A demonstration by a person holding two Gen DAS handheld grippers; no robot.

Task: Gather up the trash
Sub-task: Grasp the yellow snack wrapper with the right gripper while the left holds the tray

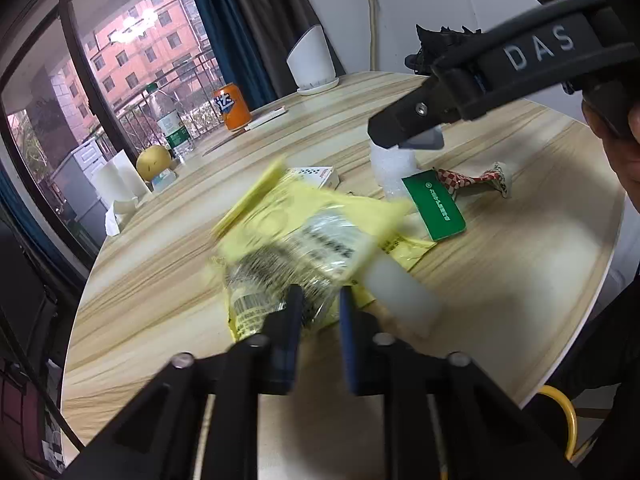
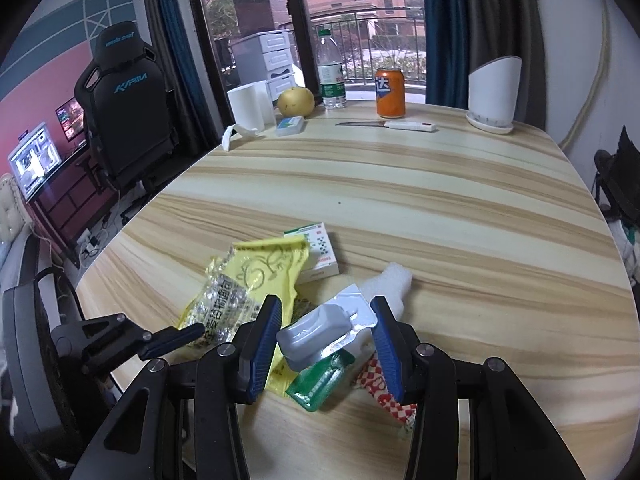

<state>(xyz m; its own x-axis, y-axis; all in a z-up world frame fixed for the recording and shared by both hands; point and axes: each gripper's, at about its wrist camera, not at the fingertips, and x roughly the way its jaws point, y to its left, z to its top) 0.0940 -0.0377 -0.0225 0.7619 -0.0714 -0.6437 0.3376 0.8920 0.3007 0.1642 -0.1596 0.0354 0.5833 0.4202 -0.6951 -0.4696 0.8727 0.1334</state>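
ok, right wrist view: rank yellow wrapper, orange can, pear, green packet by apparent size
1. yellow wrapper
2. green packet, partly hidden, near the camera
3. orange can and pear: look alike, both far off, so unranked.

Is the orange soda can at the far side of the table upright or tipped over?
Upright. The orange soda can stands on its base on the table, top rim level, beside the water bottle.

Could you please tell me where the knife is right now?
In the right wrist view, the knife lies flat at the table's far side, just before the orange can.
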